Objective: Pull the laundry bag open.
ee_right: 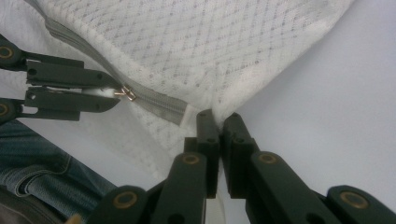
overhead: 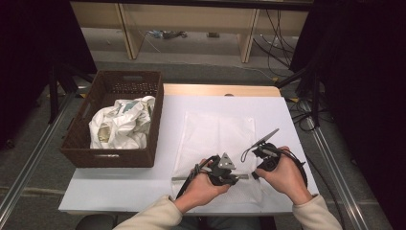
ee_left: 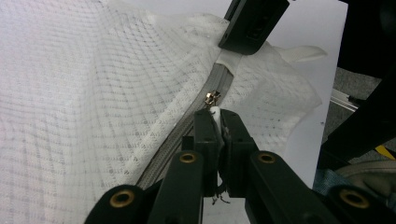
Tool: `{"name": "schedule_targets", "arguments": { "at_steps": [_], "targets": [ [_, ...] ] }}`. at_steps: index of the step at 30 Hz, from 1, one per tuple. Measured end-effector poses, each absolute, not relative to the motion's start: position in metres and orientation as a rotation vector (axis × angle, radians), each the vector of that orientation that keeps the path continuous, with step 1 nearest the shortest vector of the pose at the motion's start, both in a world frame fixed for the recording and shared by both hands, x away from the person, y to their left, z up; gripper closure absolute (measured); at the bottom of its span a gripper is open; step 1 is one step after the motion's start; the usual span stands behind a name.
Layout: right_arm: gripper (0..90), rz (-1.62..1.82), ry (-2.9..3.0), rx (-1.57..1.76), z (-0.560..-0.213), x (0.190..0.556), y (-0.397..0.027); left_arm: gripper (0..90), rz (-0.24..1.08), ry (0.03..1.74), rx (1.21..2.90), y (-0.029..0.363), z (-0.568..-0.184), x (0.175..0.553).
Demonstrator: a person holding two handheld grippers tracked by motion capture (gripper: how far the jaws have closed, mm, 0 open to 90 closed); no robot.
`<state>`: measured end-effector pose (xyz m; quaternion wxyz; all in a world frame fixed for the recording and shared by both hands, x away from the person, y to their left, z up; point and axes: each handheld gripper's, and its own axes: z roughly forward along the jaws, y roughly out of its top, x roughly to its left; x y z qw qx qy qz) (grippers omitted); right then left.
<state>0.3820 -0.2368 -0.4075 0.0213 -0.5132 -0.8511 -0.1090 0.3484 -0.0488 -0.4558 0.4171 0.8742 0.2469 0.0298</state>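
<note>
The white surface (overhead: 287, 120) carries two main items. At its left edge stands a dark brown woven basket (overhead: 81, 139) holding a heap of crumpled white bags (overhead: 122, 124). A white mesh bag (overhead: 218, 136) lies flat in the middle of the surface, just right of the basket and directly in front of the person, whose forearms in cream sleeves (overhead: 153, 218) enter from the bottom of the high view. A grey zipper (ee_left: 187, 130) runs along the bag's near edge. The left gripper (overhead: 225, 176) is held over the near edge of the bag; in the left gripper view its jaws are pressed together on the white zipper pull tab (ee_left: 214, 114), with the brass-coloured slider (ee_left: 212, 98) just beyond the tips. The right gripper (overhead: 258, 172) sits just to the right of the left one, near the bag's near right corner. In the right gripper view its jaws are closed tight on the mesh fabric at the end of the zipper, just past the tape's cut end (ee_right: 180, 112), and the fabric rises slightly into a peak at the pinch. The same view shows the left gripper at its left edge, clamped at the slider, with blue denim (ee_right: 37, 172) below it. Both grippers are close together, near but not touching.
</note>
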Motion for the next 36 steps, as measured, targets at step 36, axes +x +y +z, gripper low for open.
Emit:
{"name": "schedule_targets", "arguments": {
  "at_steps": [36],
  "targets": [
    [87.2, -0.354, -2.660, -1.588, -0.410, 0.383, -0.239, 86.0, 0.081, 0.627, 2.229, -0.032, -0.454, 0.348]
  ]
}}
